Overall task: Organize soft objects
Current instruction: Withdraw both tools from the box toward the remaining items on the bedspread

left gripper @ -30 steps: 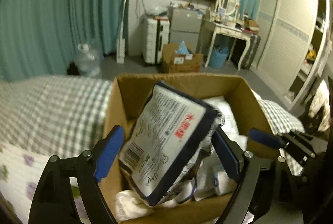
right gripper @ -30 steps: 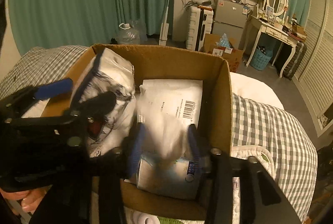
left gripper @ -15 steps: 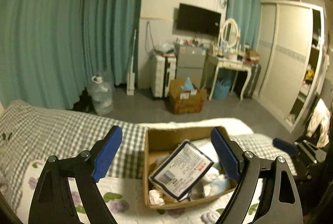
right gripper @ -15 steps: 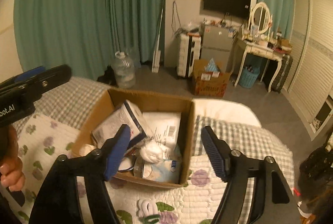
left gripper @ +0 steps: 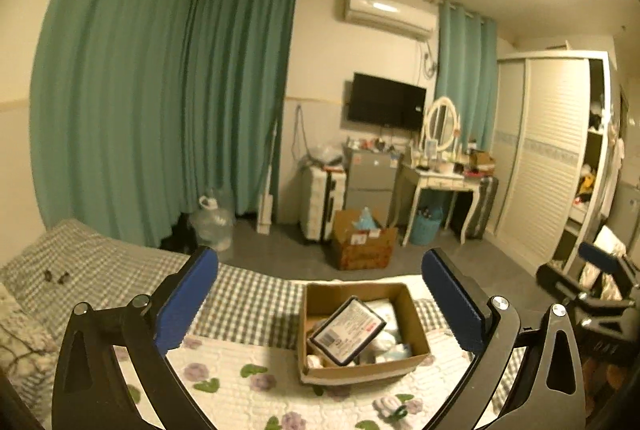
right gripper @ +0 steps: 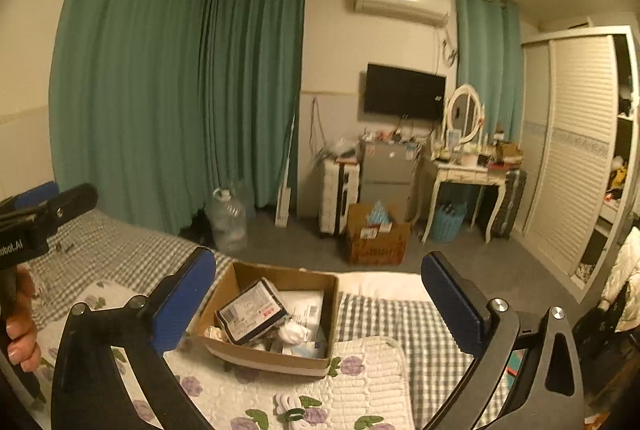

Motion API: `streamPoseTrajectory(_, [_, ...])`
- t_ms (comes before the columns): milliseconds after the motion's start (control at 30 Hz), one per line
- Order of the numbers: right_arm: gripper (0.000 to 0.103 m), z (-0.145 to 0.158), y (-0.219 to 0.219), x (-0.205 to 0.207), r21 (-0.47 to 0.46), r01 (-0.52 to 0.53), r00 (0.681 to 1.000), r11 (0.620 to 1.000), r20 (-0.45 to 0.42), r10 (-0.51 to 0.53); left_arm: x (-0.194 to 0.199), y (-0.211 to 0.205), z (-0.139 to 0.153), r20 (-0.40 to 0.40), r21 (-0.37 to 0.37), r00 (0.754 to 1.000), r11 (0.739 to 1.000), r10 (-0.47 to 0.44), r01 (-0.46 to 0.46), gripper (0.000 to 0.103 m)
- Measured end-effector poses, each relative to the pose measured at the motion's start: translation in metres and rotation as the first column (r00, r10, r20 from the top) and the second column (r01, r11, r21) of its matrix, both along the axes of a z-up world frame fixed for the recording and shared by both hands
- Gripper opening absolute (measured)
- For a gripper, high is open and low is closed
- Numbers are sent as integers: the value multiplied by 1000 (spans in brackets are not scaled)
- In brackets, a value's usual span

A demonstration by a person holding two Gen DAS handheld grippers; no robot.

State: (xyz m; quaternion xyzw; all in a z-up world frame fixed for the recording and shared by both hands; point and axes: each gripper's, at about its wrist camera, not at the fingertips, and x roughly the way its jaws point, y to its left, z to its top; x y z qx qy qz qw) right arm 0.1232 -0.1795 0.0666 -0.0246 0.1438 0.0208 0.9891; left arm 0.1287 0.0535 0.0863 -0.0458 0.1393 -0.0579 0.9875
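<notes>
The cardboard box (left gripper: 362,334) sits on the bed (left gripper: 248,310), on the edge of a floral quilt (left gripper: 240,382), and serves as the landmark here. Inside it lie the soft goods: a dark-edged tissue pack (left gripper: 347,330) leaning on top, with white pouches (right gripper: 306,304) and smaller bundles packed beneath and beside it. The left hand-held gripper (left gripper: 320,304) is well above and back from the box, jaws wide apart and holding nothing. The right hand-held gripper (right gripper: 318,304) is likewise raised clear of the box, spread apart and empty. Judging by this, the packing looks largely done. One small white item (right gripper: 289,406) lies on the quilt in front of the box, possibly left to collect.
</notes>
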Motion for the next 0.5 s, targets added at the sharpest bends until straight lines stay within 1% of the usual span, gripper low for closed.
streamPoseTrajectory(133, [103,20,-3,-35,1,9,999,1000,41,-9,-28,3,11,32,4,999,1000,10,-10,103])
streamPoseTrajectory(267, [103,33,-5,-66,-24,15,998,1000,68,-14,-49,-1,14,68,8,998,1000,19,-20,103])
streamPoseTrajectory(400, [103,35,-6,-87,-41,8,997,999,82,-5,-64,-13,7,77,30,997,1000,3,-5,103])
streamPoseTrajectory(500, [103,34,-10,-95,-35,-10,997,999,77,13,-69,-27,-5,77,75,997,997,8,-14,103])
